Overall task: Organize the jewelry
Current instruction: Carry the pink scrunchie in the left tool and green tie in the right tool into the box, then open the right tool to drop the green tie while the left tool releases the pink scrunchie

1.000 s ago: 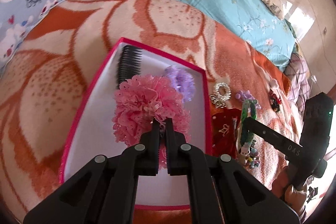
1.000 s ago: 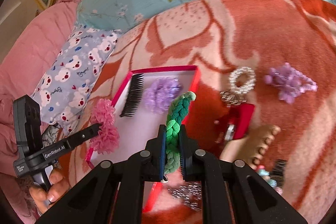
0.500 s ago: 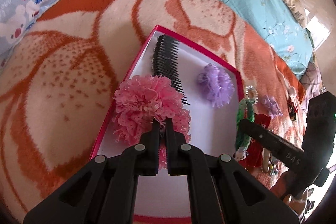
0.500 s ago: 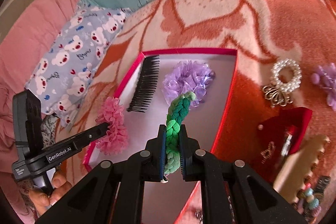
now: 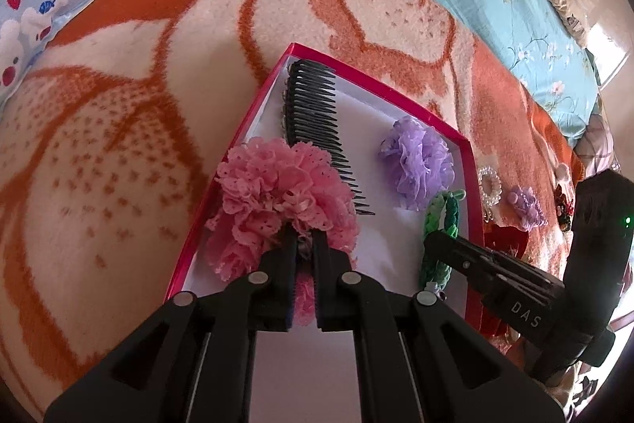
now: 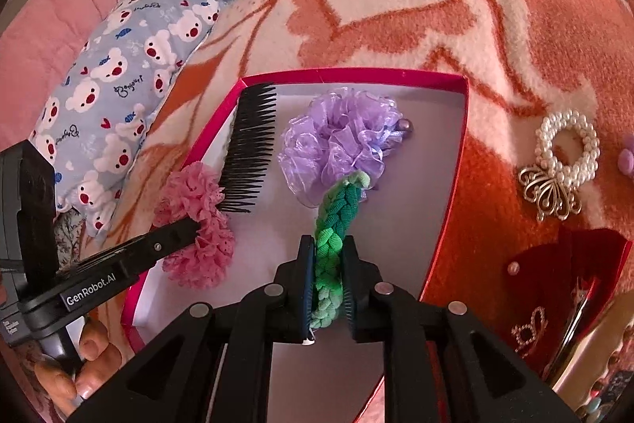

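Note:
A pink-rimmed white box [image 5: 469, 185] [image 6: 461, 161] lies on the blanket. In it are a black comb [image 5: 313, 110] [image 6: 251, 145] and a purple ruffled scrunchie [image 5: 418, 157] [image 6: 337, 141]. My left gripper [image 5: 303, 236] is shut on a pink ruffled scrunchie [image 5: 277, 193] [image 6: 198, 221], held over the box's left side. My right gripper [image 6: 327, 252] is shut on a green braided hair tie [image 6: 333, 232] [image 5: 442, 221], held above the box's floor near the purple scrunchie.
On the orange-and-cream blanket [image 6: 396, 6] right of the box lie a pearl scrunchie with a metal clip [image 6: 562, 161] [image 5: 489, 185], a red clip [image 6: 554, 284] and a small purple hair piece [image 5: 525, 203]. A bear-print pillow [image 6: 119, 82] lies left.
Both grippers have moved in over the box and lower. The green hair tie now hangs inside the box's outline, and the pink scrunchie sits over its left part.

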`<state>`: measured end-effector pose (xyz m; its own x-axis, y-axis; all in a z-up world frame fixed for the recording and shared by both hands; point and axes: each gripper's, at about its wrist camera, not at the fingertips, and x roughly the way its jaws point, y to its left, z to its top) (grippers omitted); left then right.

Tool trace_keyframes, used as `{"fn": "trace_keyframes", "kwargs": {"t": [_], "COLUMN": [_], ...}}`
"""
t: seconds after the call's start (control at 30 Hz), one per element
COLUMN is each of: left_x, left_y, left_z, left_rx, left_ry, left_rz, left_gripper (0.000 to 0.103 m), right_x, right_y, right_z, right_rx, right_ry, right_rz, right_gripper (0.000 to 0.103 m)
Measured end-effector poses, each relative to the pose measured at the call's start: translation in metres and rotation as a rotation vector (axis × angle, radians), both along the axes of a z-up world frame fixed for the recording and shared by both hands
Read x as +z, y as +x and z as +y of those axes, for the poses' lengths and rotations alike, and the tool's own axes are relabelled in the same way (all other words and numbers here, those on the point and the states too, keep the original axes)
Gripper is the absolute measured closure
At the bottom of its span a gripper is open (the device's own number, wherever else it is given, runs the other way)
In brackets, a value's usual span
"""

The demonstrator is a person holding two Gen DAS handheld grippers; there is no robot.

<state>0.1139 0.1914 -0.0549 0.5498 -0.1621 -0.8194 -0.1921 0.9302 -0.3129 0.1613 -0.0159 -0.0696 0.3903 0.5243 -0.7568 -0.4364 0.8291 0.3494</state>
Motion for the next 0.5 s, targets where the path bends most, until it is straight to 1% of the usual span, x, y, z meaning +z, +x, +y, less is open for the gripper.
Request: {"fn": "trace_keyframes", "kwargs": {"t": [0.1,0.2,0.27,0.33,0.4,0.47,0.5], "left_x": [-0.0004,-0.0001,0.0005,0.0019,0.0044,0.0066,0.009], "left_y": [0.0006,0.0008,0.0004,-0.0006,-0.0026,-0.0045,-0.0063], "left_z": [0.0002,0.0003,-0.0006,-0.0017,-0.0028,-0.0032,-0.0033], "left_rx": [-0.002,-0.001,-0.004,-0.007,-0.008,-0.008,-0.006], "left_ry": [-0.004,-0.009,-0.008,-0.006,0.003,0.01,0.015], "left_rz": [0.003,0.006,0.009,0.01,0.008,0.004,-0.002], "left_gripper": [0.099,0.095,0.089,0.085,0.081,0.073,0.072], "right_x": [-0.0011,-0.0005,0.0003,0.0018,0.004,0.0071,0.0085], "right_y": [0.0023,0.0034,0.0032,0.0022,0.0009,-0.0005,-0.0008], "right_z": [-0.0008,0.0004,0.001,0.0002,-0.0008,-0.0022,-0.0033], "right_rx": [-0.001,0.005,0.01,0.012,0.01,0.003,0.002], "right_ry": [-0.002,-0.003,-0.004,-0.001,0.002,0.003,0.006], "right_rz": [0.005,0.006,0.007,0.007,0.005,-0.002,-0.004], "right_gripper": [0.087,0.085,0.082,0.08,0.072,0.07,0.069]}}
